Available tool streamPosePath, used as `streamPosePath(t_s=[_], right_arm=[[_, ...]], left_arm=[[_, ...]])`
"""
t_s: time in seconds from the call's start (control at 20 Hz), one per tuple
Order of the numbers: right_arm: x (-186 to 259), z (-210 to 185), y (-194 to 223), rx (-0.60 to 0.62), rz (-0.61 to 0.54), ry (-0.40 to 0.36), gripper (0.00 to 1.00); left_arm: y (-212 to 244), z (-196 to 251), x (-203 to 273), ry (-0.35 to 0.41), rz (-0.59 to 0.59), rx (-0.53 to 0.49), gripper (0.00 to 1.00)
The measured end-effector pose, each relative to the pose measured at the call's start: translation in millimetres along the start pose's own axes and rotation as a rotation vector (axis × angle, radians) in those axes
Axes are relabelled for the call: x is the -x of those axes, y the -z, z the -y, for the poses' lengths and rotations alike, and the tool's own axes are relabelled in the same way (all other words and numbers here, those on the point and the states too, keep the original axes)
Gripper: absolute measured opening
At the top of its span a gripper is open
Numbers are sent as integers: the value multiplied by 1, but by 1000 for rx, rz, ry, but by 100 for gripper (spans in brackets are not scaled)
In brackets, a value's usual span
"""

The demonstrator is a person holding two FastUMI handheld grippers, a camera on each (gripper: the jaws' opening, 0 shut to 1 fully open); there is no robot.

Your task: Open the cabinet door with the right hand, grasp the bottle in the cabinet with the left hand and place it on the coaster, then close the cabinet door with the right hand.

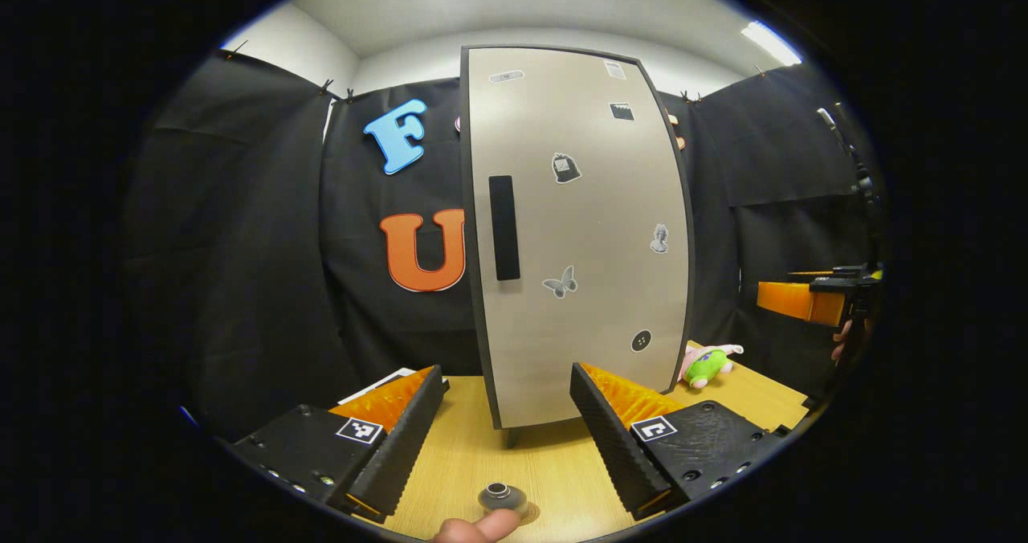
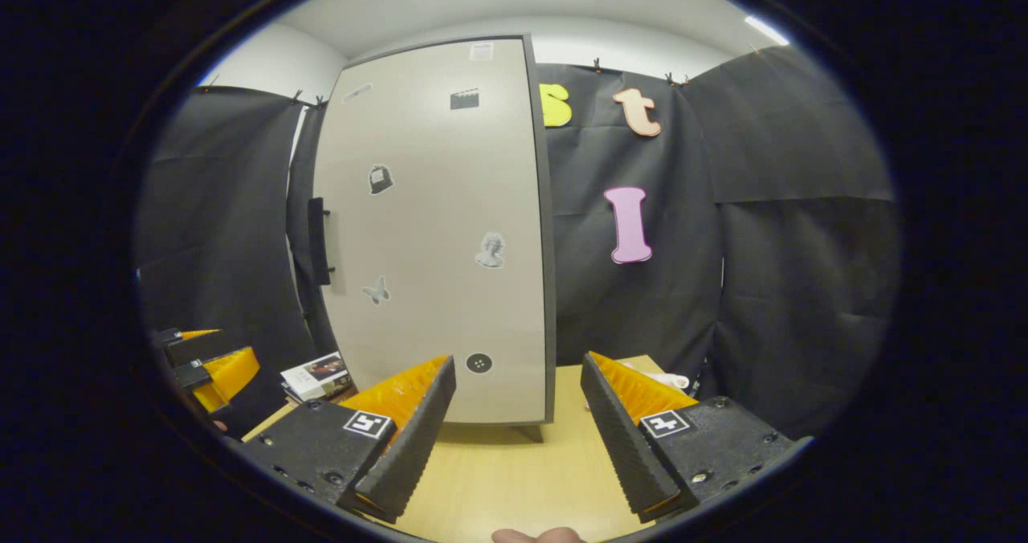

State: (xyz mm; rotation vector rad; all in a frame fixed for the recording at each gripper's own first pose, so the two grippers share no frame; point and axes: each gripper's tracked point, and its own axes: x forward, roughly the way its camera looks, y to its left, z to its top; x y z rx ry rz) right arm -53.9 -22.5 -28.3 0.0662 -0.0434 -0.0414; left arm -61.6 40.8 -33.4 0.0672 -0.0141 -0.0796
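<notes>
A tall pale cabinet stands on a wooden table, its door flush against the frame, so any bottle inside is hidden. A dark vertical handle sits near the door's left edge as the left gripper view faces it, the natural place to pull. In front of the cabinet, near the table's front edge, a small round coaster lies with what looks like a small bottle on it, seen from above; I cannot be sure.

If that is the bottle, the scene fits the task's end; if not, a door waiting to be opened.

The left gripper hovers in front of the cabinet, fingers apart and empty. The right gripper hovers toward the cabinet's right side, also apart and empty. A plush toy lies right of the cabinet; a booklet lies left.
</notes>
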Motion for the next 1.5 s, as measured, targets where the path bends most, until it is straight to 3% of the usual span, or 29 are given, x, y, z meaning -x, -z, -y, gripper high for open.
streamPosePath(t_s=[0.8, 1.15, 1.35, 1.5], right_arm=[[17, -16, -10, 3, 21, 23, 98], [31, -24, -15, 57, 43, 31, 96], [30, -26, -14, 41, 41, 24, 98], [24, -28, -8, 21, 28, 1, 98]], left_arm=[[-1, -17, 1, 28, 29, 13, 96], [-4, -10, 4, 57, 36, 24, 96], [-8, -1, 4, 90, 43, 8, 96], [-9, -3, -2, 72, 47, -11, 100]])
